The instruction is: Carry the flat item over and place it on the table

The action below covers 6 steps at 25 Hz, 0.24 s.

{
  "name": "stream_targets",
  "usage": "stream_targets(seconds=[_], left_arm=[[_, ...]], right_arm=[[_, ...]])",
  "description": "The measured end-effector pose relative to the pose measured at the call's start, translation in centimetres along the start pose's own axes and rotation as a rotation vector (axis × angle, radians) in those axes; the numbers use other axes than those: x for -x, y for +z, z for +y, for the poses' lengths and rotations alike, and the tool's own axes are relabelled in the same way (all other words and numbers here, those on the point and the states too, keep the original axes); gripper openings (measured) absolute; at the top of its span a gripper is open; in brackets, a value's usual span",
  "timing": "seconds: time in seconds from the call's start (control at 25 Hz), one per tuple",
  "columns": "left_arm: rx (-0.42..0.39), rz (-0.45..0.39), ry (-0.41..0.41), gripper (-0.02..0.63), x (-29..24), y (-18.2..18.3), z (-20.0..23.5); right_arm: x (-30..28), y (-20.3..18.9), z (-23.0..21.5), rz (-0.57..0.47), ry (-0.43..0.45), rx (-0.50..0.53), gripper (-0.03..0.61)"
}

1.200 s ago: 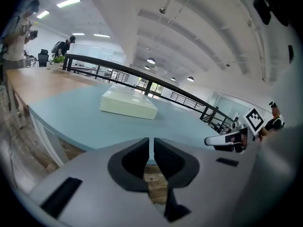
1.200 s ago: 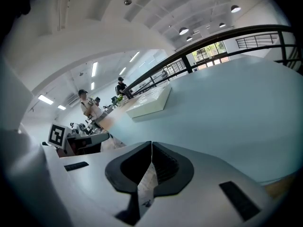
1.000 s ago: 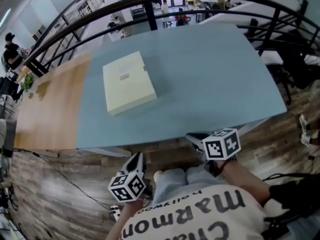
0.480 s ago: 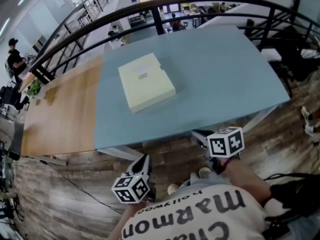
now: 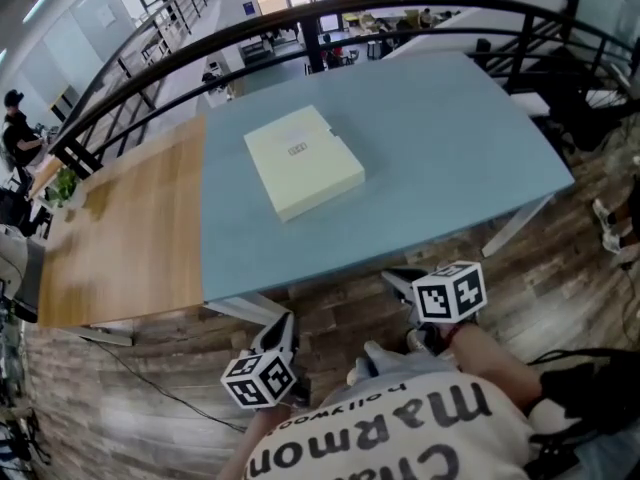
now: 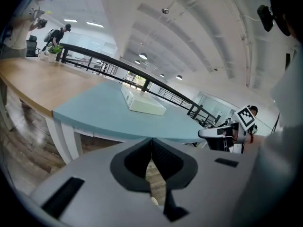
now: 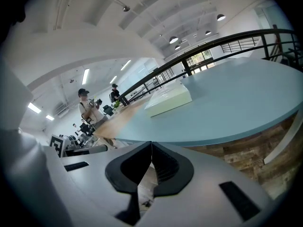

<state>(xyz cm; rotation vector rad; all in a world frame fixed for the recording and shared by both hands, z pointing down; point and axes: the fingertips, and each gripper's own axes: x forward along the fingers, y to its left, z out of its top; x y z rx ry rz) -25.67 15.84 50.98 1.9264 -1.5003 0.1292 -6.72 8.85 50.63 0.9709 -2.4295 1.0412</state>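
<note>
The flat item is a cream box (image 5: pixel 303 161) that lies on the blue table (image 5: pixel 440 138), left of its middle. Both grippers hang low over the wooden floor, short of the table's near edge and apart from the box. My left gripper (image 5: pixel 281 328) is shut with nothing between its pads. My right gripper (image 5: pixel 397 280) is also shut and empty. In the left gripper view the box (image 6: pixel 142 101) rests on the tabletop beyond the shut left gripper (image 6: pixel 151 140). In the right gripper view the box (image 7: pixel 168 99) sits far ahead of the shut right gripper (image 7: pixel 151 144).
A wooden tabletop (image 5: pixel 110 238) joins the blue one on the left. A black railing (image 5: pixel 300 18) curves behind the tables. White table legs (image 5: pixel 515 226) stand under the near edge. A person (image 5: pixel 15 133) stands far left, and others further off.
Both grippers have drawn back from the table's near edge, so that floor shows between them and it. The box has stayed on the table. Both stay shut.
</note>
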Motion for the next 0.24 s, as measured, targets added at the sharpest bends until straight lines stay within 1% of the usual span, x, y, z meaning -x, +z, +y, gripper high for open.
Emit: stream_targets(seconds=[0.12,0.24], left_arm=[[0.006,0.013,-0.014,0.006,-0.1,-0.4,0.4],[0.009,0.017,-0.014,0.006,0.1,-0.4,1.1]], right_arm=[[-0.3,-0.4,-0.2,0.01,-0.022,-0.003,0.035],[-1.1,-0.9,0.6,0.027,-0.012,-0.016,0.035]])
